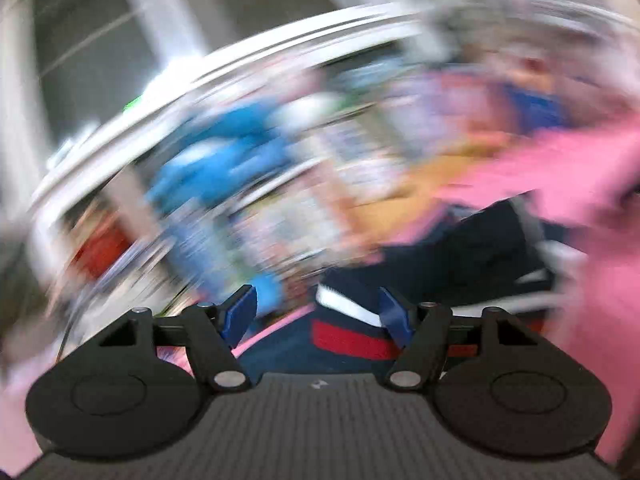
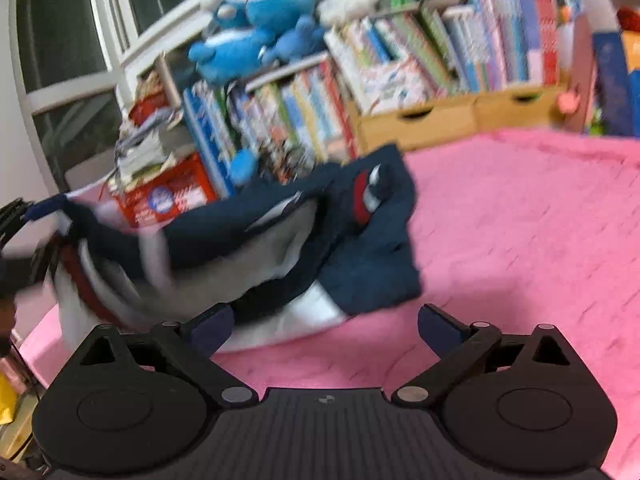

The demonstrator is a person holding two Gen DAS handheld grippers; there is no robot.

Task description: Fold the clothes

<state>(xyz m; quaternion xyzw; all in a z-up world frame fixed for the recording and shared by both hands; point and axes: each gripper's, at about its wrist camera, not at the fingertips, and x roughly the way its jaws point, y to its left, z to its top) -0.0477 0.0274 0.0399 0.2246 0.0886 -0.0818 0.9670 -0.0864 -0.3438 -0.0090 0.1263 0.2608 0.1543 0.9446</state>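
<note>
Navy garment (image 2: 280, 240) heaped on pink blanket (image 2: 520, 240), left of centre, books (image 2: 400, 60) beyond. Right gripper (image 2: 324, 326) wide, holding nothing. Left gripper (image 1: 318, 314) parted around striped cuff (image 1: 352, 336) (pads seemingly not pressing). Risk: cuff slipping free; loose layers bunching, crooked fold.

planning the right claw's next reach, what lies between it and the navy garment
Only bare pink blanket, seen in the right wrist view, lies between the open right claw and the crumpled navy garment.

Garment (image 2: 304, 240) on blanket (image 2: 520, 240), bookshelf (image 2: 400, 76) behind.
</note>
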